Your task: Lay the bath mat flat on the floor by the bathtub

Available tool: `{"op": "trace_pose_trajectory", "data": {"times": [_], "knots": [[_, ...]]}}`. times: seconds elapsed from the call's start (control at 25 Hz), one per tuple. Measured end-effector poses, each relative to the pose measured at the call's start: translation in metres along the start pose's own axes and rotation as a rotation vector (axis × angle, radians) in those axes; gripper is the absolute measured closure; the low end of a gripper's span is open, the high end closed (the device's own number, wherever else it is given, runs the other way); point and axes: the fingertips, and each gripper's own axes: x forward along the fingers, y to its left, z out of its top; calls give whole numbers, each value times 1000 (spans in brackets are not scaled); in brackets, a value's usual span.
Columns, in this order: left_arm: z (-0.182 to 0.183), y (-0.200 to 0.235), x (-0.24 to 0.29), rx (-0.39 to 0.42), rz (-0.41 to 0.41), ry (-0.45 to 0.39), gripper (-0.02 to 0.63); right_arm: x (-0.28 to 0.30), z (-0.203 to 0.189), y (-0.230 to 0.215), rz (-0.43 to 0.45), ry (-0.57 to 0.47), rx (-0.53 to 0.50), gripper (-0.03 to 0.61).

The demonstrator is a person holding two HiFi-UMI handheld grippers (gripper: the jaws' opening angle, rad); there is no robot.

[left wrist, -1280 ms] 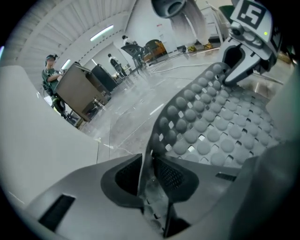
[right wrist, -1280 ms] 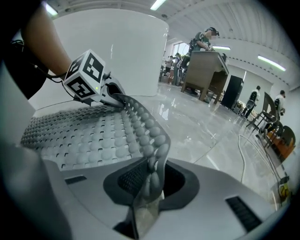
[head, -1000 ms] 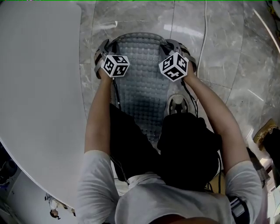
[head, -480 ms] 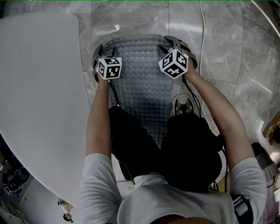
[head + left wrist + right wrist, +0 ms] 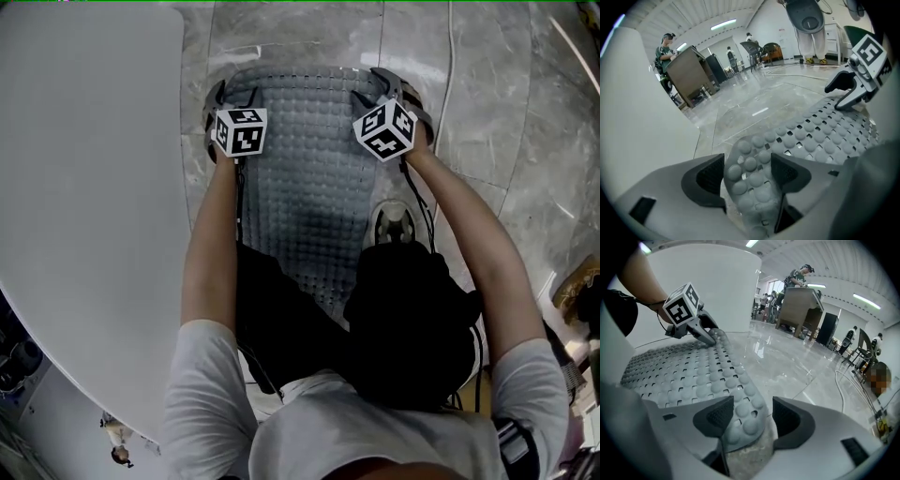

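Grey marbled floor tiles (image 5: 506, 112) fill the head view. The white curved bathtub wall (image 5: 84, 187) runs along the outer side of the left hand-held gripper (image 5: 232, 98). Between that tool and the right hand-held gripper (image 5: 380, 86) lies the grey studded rubber bath mat (image 5: 305, 178), spread on the floor alongside the tub with a far corner at each tool. A thin white cable (image 5: 448, 75) trails just outside the right tool, and a grey shoe (image 5: 394, 225) sits behind it at the mat's edge.

In the left gripper view the jaws have just been opening and stand spread. The mat corner (image 5: 750, 164) rises slightly between them, and the pads are not pressing on it.

In the right gripper view the jaws have likewise just been opening and stand spread. The other corner (image 5: 740, 418) lies on the tile between them. Far ahead stands a brown wooden counter (image 5: 801, 305) with people around it.

The release looks nearly done. Both tools should probably lift straight away so no pad drags a corner, and the left corner may need pressing flat. Nothing seems to block that, though the cable is worth avoiding.
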Motion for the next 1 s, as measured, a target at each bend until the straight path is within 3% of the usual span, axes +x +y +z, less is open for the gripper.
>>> {"op": "trace_pose_trajectory", "data": {"times": [0.32, 0.44, 0.56, 0.72, 1.0], "knots": [[7, 4, -23, 6, 20, -41, 321, -18, 16, 3, -28, -49, -5, 325], [1, -18, -41, 14, -64, -38, 321, -39, 27, 11, -22, -82, 33, 326], [8, -42, -68, -18, -150, -101, 321, -62, 42, 30, 9, -130, 74, 333], [23, -65, -98, -111, -218, -201, 321, -84, 67, 56, 23, -189, 52, 384], [33, -82, -153, -84, -309, -323, 331, -128, 100, 81, -31, -205, -122, 542]]}}
